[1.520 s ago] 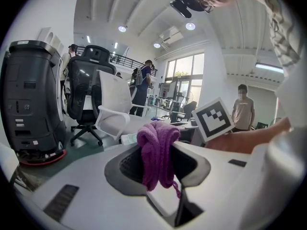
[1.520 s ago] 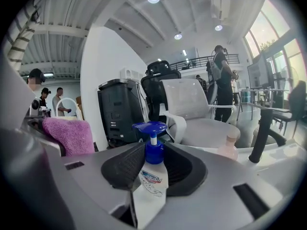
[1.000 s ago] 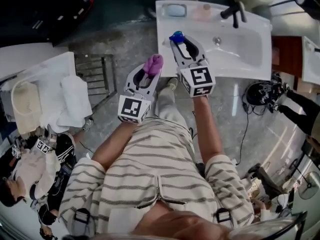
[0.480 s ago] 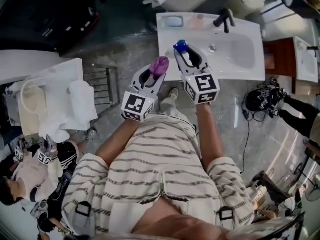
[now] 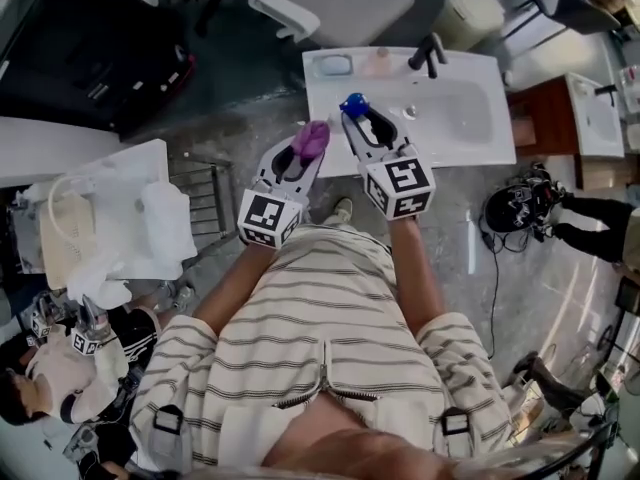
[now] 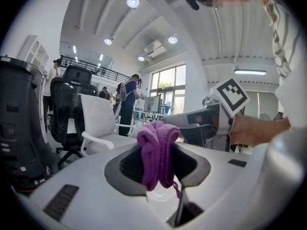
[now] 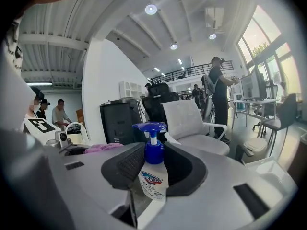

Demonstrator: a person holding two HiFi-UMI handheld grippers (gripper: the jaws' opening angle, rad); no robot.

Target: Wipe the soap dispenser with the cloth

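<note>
Left hand-held gripper (image 5: 303, 156) is closed on a bunched purple cloth (image 6: 157, 147). Right hand-held gripper (image 5: 358, 123) is closed on the soap dispenser (image 7: 153, 174), which stands upright with its blue pump on top. In the head view the cloth lies at 9 o'clock of the dispenser, near but apart. The sink (image 5: 470, 118) lies at 1 o'clock.

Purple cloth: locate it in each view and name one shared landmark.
Head view: cloth upper centre, held by the left gripper.
Left gripper view: cloth dead centre, pinched between the jaws.
Right gripper view: cloth, thin strip left of centre.
Shared landmark: white office chair.
</note>
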